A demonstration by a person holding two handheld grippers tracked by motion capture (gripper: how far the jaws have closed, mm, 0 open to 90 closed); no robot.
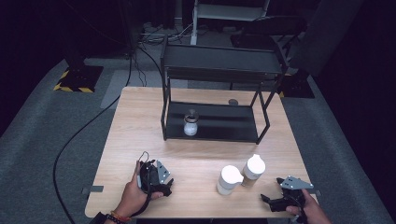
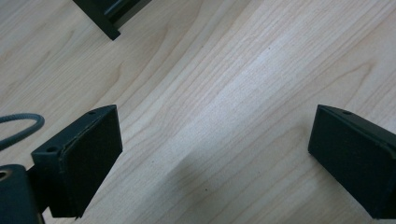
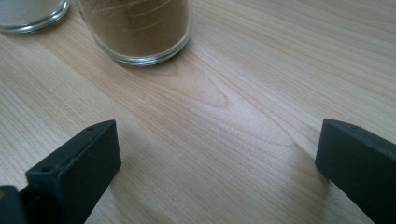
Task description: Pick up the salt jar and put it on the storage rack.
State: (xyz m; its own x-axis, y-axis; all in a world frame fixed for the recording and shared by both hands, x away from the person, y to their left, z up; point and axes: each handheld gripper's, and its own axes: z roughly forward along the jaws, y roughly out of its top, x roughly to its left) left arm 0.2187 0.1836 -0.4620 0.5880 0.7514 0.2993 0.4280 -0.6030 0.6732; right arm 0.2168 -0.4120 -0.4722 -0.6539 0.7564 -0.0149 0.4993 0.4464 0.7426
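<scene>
Your right gripper (image 1: 273, 200), jaws spread and empty, rests at the near right of the surface (image 1: 140, 121), just right of the brown-filled jar (image 1: 252, 171) and white-filled jar (image 1: 229, 180). Your left gripper (image 1: 164, 185), also spread, lies near left.

Rack (image 1: 219, 70) sits at the table's (image 1: 140, 121) far edge, one jar (image 1: 190, 125) on its bottom shelf, left of centre. Two jars stand side by side near the front edge, right of centre: left one (image 1: 229, 179) just beside right one (image 1: 253, 170). Left gripper (image 1: 161, 184) front-left of them, right gripper (image 1: 275, 196) front-right, both well apart from the rack.
</scene>
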